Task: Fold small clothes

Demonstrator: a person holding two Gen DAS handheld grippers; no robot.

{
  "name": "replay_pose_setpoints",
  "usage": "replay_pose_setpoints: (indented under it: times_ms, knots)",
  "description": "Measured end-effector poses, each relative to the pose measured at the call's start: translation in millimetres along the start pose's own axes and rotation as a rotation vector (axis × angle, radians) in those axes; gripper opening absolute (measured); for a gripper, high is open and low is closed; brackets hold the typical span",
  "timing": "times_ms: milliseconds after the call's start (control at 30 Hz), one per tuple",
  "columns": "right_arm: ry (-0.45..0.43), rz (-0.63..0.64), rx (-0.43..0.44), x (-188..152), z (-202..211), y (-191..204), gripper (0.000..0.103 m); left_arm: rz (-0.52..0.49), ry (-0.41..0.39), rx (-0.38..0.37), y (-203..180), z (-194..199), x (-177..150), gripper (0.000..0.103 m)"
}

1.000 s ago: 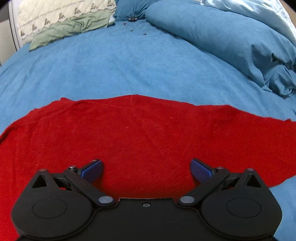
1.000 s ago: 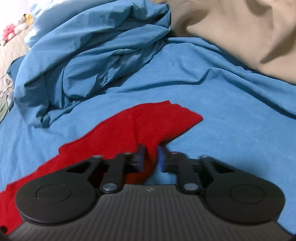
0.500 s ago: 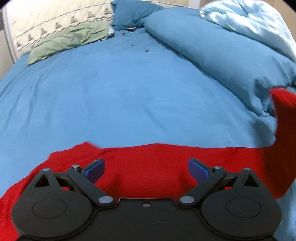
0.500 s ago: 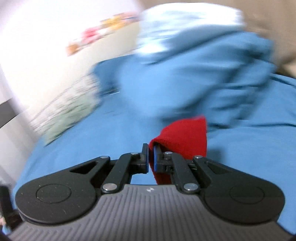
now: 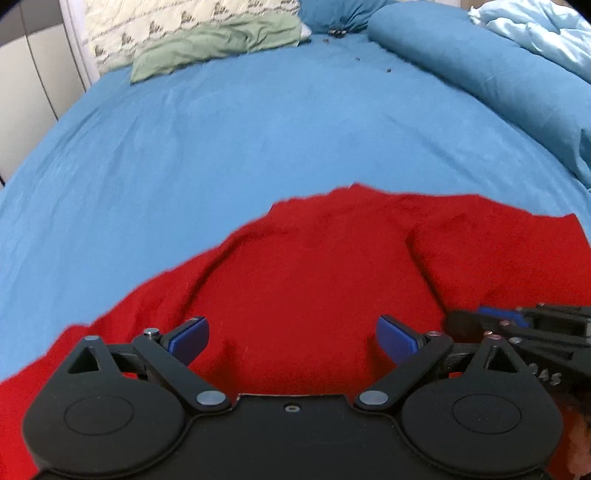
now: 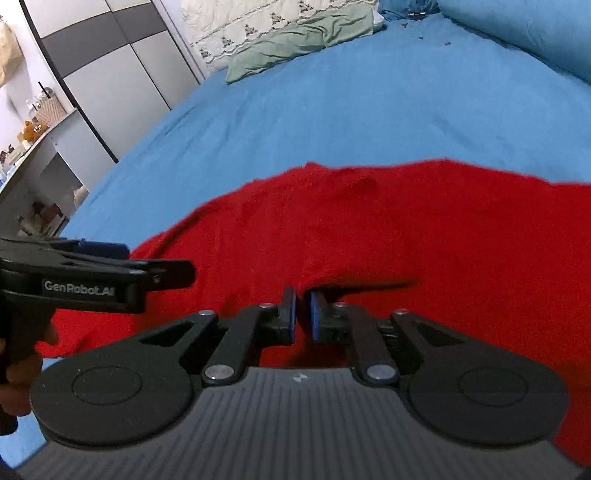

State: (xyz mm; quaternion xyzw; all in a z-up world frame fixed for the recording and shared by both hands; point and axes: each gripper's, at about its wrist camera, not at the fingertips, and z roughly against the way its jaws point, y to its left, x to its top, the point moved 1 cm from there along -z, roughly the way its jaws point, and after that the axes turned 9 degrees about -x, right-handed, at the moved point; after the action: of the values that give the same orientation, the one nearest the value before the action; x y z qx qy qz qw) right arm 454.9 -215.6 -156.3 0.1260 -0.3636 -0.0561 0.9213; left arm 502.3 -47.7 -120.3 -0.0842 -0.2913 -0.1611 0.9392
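A red garment (image 5: 314,273) lies on the blue bed sheet (image 5: 258,122), partly doubled over itself with loose creases. It also fills the lower half of the right wrist view (image 6: 406,236). My left gripper (image 5: 293,339) is open and empty, hovering just above the red cloth. My right gripper (image 6: 303,314) is shut on a pinched fold of the red garment, low over the cloth. The right gripper shows at the right edge of the left wrist view (image 5: 517,325). The left gripper shows at the left of the right wrist view (image 6: 110,266).
A blue duvet (image 5: 498,74) is heaped along the right of the bed. A green pillow (image 5: 218,48) and a patterned cream pillow (image 5: 166,22) lie at the head. A wardrobe (image 6: 110,66) and shelves (image 6: 40,155) stand beyond the bed's left side.
My right gripper has carried its end of the red garment up and across to the left and laid it over the rest, beside the left gripper. The left gripper stays open.
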Motion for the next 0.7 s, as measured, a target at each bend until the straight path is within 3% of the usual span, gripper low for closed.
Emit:
replay_pose_setpoints:
  times_ms: [33,100,233,400,500,567,700]
  knots:
    - [0.000,-0.001,0.004,-1,4,-3,0.036,0.002,0.001,-0.007,0,0,-1,0.099]
    - [-0.016,0.007,-0.009,2,14,-7,0.067,-0.011,-0.008,-0.015,-6,2,4,0.099]
    - [-0.059,0.067,-0.099,6,53,-22,0.091,-0.085,-0.039,-0.088,-29,14,8,0.099]
    - [-0.062,0.090,-0.227,-8,100,-51,0.093,-0.229,-0.027,-0.235,-85,0,15,0.097]
    - [-0.048,0.053,-0.271,-19,117,-69,0.093,-0.295,-0.005,-0.261,-113,-30,12,0.078]
    - [-0.038,0.022,-0.290,-28,116,-80,0.093,-0.304,0.019,-0.225,-121,-54,9,0.051]
    - [-0.024,-0.040,-0.310,-41,119,-94,0.093,-0.155,-0.035,-0.189,-101,-65,14,0.038]
